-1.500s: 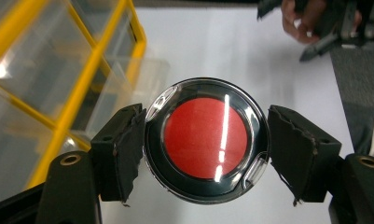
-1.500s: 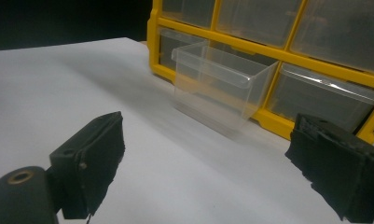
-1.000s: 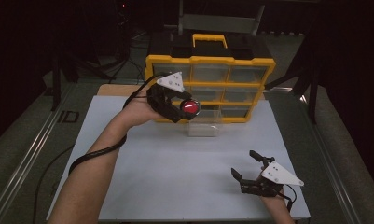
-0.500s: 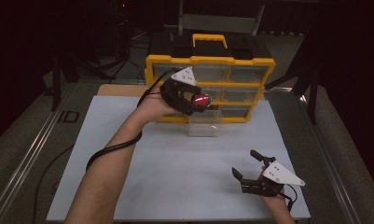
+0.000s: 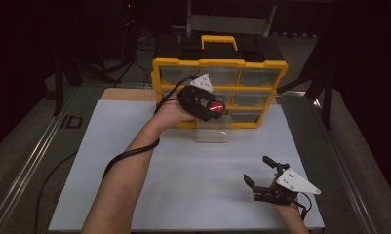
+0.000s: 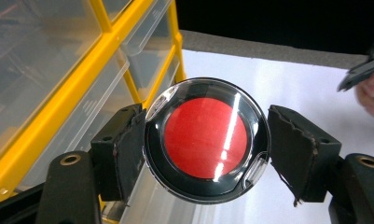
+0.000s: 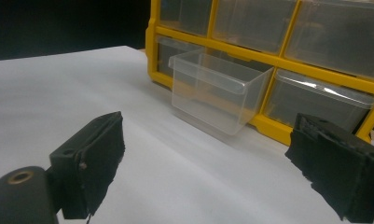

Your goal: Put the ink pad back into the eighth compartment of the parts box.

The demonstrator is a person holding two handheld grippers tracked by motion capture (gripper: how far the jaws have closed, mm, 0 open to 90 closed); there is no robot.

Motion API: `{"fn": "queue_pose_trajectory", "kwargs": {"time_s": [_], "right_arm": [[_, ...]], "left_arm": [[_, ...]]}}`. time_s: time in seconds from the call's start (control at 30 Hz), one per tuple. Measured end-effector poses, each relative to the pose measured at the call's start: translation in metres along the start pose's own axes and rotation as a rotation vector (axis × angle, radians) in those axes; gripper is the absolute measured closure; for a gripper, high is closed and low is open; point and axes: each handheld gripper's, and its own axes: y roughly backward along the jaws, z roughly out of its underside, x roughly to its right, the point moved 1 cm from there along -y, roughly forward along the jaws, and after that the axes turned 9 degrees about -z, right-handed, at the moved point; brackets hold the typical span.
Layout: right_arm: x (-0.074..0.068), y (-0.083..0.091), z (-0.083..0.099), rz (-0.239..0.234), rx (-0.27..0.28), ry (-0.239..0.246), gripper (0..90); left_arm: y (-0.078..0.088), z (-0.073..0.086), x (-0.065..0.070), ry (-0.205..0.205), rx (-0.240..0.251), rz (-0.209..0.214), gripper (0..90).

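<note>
— Red disc [image 6: 205, 138] pinched in my left jaws [image 5: 216, 108], up by the yellow drawer cabinet [image 5: 219, 63]. Right jaws [image 5: 262, 171]?
— Wide, empty, low on the desk [image 5: 134, 146].
— Next, I judge: lower it into the open clear drawer [image 7: 217, 95].

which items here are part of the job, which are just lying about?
In the job:
- left gripper, jaws shut on the round red disc
- pulled-out clear drawer below it
- yellow drawer cabinet

Just there:
- right gripper, jaws open, nothing in them, at the near edge of the white table
- black cable along the forearm
</note>
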Motion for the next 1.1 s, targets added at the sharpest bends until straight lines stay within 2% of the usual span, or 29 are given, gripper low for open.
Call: {"fn": "queue_pose_trajectory", "kwargs": {"time_s": [0.17,0.73,0.83,1.03,1.1], "right_arm": [[-0.001,-0.001,0.000,-0.001,0.002,0.008,10.1],[0.001,-0.001,0.001,-0.011,0.002,0.003,10.1],[0.001,-0.001,0.002,-0.012,0.001,0.002,10.1],[0.002,-0.001,0.002,-0.012,0.001,0.000,10.1],[0.002,-0.001,0.002,-0.013,-0.001,-0.001,10.1]], "left_arm": [[-0.014,0.007,-0.002,0.019,-0.017,-0.013,31.0],[-0.054,0.032,0.001,0.069,-0.127,0.009,30.9],[-0.058,0.037,0.000,0.072,-0.161,-0.008,30.9],[-0.064,0.041,-0.003,0.099,-0.180,-0.039,30.8],[-0.065,0.041,-0.003,0.094,-0.188,-0.051,30.7]]}}
